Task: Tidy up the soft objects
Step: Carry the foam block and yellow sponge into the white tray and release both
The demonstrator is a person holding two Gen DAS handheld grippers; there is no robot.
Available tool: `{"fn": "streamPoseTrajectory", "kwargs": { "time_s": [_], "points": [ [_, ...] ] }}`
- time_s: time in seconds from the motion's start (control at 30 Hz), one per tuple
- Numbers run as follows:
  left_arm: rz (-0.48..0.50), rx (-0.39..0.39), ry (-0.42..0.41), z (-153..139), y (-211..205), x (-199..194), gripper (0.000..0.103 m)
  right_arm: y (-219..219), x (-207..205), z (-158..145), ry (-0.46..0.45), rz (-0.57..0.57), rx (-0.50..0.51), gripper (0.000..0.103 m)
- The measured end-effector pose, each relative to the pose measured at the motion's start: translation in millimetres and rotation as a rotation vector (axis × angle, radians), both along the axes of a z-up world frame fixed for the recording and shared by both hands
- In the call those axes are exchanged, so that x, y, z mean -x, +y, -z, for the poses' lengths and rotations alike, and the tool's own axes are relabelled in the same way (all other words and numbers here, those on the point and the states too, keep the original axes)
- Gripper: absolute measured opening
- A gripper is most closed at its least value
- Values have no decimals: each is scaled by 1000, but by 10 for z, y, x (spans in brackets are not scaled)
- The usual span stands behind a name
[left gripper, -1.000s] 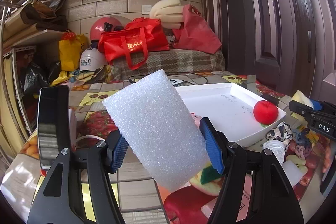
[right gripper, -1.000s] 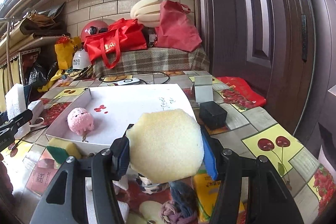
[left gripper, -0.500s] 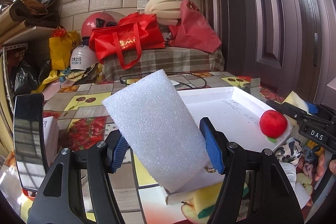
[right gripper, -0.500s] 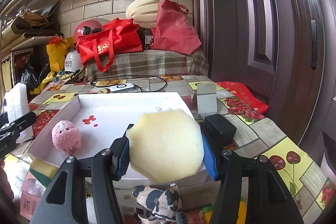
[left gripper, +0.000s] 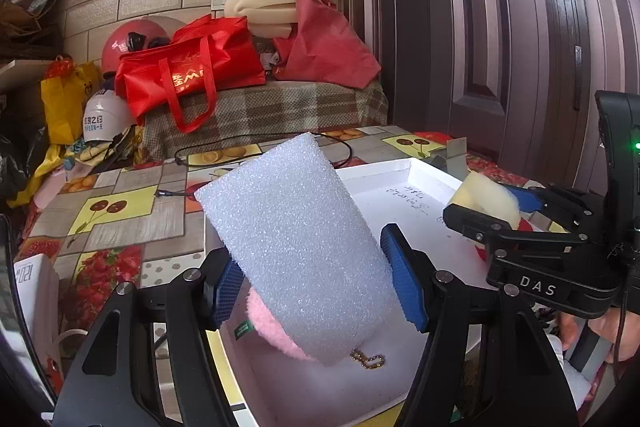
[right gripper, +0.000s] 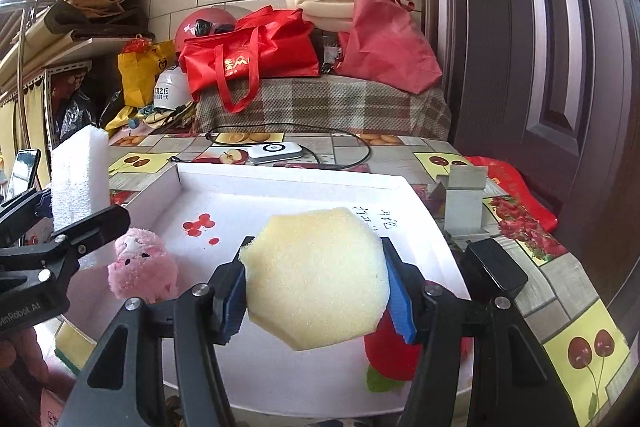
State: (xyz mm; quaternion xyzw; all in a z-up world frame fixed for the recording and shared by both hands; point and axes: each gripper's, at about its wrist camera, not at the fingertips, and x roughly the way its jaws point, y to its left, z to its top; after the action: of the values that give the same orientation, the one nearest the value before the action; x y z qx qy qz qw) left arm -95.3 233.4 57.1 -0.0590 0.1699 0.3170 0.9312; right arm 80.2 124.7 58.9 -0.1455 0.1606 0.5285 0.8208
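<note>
- The tray lies on the table
- A plush toy sits in the tray's left part
- A power bank lies behind the tray
- A box stands just right of it

The white foam block hides most of the pink plush; the yellow sponge covers much of the red ball.

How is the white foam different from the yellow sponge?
The white foam block is a long rectangle, held tilted; the yellow sponge is rounder, with cut corners. The white foam block looks glittery and fine-grained; the yellow sponge looks dull and porous. Both are soft pieces pinched between blue-padded jaws above the white tray.
</note>
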Motion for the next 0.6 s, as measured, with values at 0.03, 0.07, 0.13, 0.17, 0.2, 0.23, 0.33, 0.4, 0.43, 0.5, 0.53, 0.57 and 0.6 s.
{"fn": "streamPoseTrajectory", "kwargs": {
  "time_s": [0.03, 0.07, 0.13, 0.17, 0.2, 0.23, 0.33, 0.4, 0.43, 0.5, 0.53, 0.57, 0.6],
  "points": [
    [4, 2, 2, 0, 13, -28, 66, 39, -8, 6, 6, 5, 3, 59],
    [9, 9, 6, 0, 34, -56, 66, 64, -32, 12, 16, 11, 6, 59],
    [15, 32, 15, 14, 83, -102, 66, 112, -113, 23, 51, 38, 9, 59],
    [15, 45, 18, 22, 109, -116, 66, 133, -157, 29, 69, 49, 11, 59],
    [15, 59, 20, 27, 135, -129, 66, 150, -192, 37, 86, 61, 14, 59],
    [18, 72, 24, 35, 158, -142, 66, 154, -215, 46, 98, 67, 18, 59],
    [27, 93, 37, 51, 185, -183, 66, 174, -217, 52, 101, 70, 29, 59],
    [30, 92, 49, 57, 175, -214, 66, 178, -188, 49, 88, 68, 33, 59],
    [29, 87, 53, 59, 163, -224, 66, 185, -180, 47, 81, 69, 36, 59],
    [27, 77, 58, 57, 142, -232, 66, 184, -166, 47, 72, 70, 37, 60],
    [25, 73, 58, 57, 134, -230, 66, 184, -169, 46, 70, 72, 38, 60],
    [22, 69, 59, 56, 130, -227, 66, 184, -170, 45, 70, 73, 38, 61],
    [17, 65, 59, 54, 123, -225, 66, 182, -175, 45, 70, 77, 39, 62]
  ]
}}
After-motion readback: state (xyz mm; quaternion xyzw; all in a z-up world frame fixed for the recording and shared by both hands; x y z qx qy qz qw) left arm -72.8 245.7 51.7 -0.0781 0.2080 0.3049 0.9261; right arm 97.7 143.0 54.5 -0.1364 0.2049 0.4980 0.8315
